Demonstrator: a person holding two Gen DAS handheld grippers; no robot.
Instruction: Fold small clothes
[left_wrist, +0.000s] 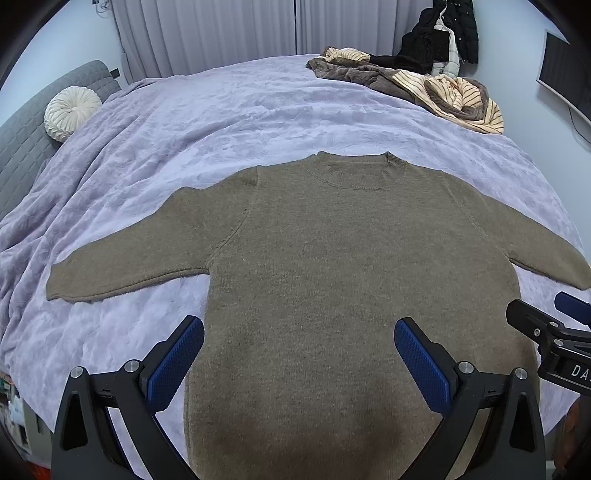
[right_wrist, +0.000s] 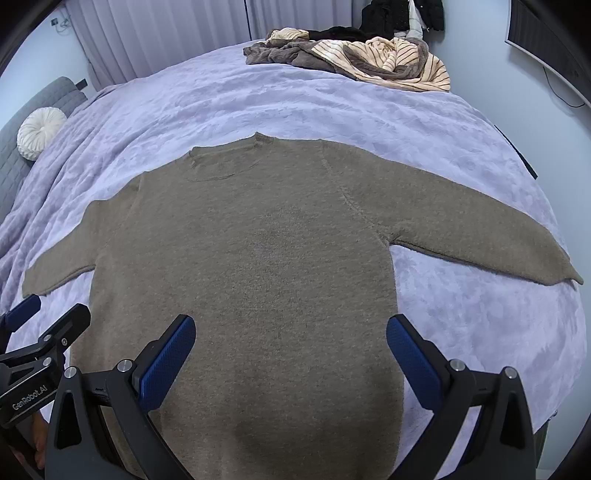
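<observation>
- And here it is, the olive-brown knitted crew-neck sweater (left_wrist: 332, 266), spread flat on the pale lilac fleecy bed cover (left_wrist: 221, 110), neck away from the tongs, hem at their feet, both sleeves thrown out to the sides.
- No fold in it yet as it lies, so this looks like the very opening step: body flat, sleeves untouched.
- The left gripper (left_wrist: 299, 363) hangs above the lower body of the knit, tilted down at it, jaws spread as wide as they go, nothing between the blue ribbed pads (left_wrist: 173, 365).
- The right gripper (right_wrist: 291, 360) matches it, jaws flung wide and empty; the hem's right edge sits just under its outer finger.
- The two tools sit side by side, each catching the other's black frame at the edge of its view.
- Next move, I'd say: each gripper swings outward to its own sleeve or side edge, pinches a thin layer of knit, and carries it in over the body.
- Soft wool will sag and drag, so the pinch wants both layers at the cuff or shoulder.
- Far ahead of the tongs, at the bed's far edge, a heap of brown and cream-striped clothes (left_wrist: 424, 88) waits; off ahead-left, a round white pleated cushion (left_wrist: 70, 112) leans on the grey quilted headboard (left_wrist: 22, 155).
</observation>
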